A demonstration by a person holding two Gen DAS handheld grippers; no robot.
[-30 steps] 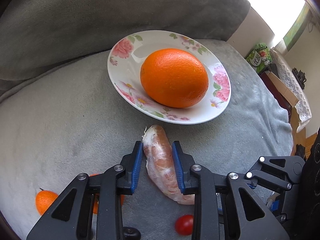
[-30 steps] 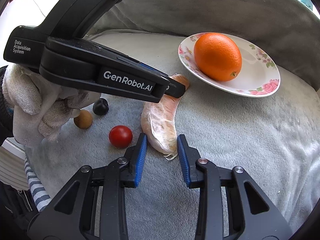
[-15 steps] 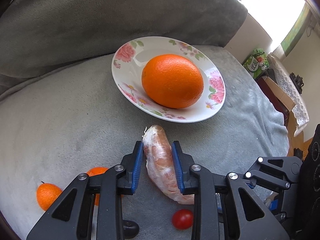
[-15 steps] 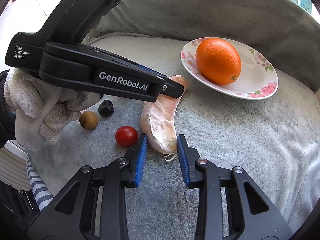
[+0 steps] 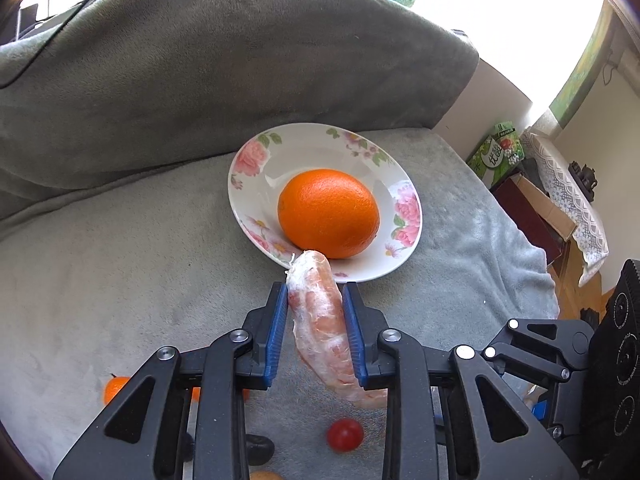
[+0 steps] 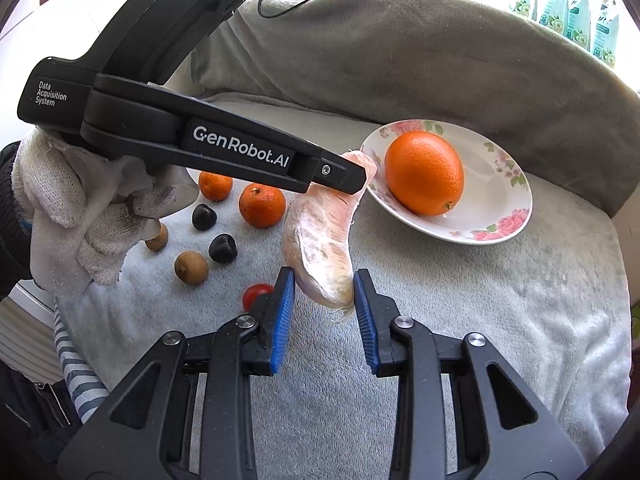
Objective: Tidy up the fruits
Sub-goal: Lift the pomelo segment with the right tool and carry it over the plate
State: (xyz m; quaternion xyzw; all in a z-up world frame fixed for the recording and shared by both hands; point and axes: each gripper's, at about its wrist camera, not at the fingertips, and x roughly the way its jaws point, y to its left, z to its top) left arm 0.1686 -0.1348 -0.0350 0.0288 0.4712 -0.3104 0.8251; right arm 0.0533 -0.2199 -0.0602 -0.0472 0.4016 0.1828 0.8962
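A grey blanket (image 5: 120, 280) fills both views. A flowered plate (image 5: 304, 152) sits at the centre of the left wrist view and holds one large orange (image 5: 329, 213), with bare room behind it.

The left gripper (image 5: 315, 326) is clamped on a peeled grapefruit segment (image 5: 320, 320), lifted clear of the blanket, its tip at the plate's near rim. To do this well, I judge it should travel over the rim, lower beside the orange without nudging it, then release gently, since the segment looks soft.

The right gripper (image 6: 324, 312), at lower centre of its view, stands apart around the segment's lower end, perhaps brushing it but not clamping.

Tangerines (image 6: 262, 205), small brown and dark fruits and a cherry tomato (image 5: 345, 435) lie loose on the blanket.
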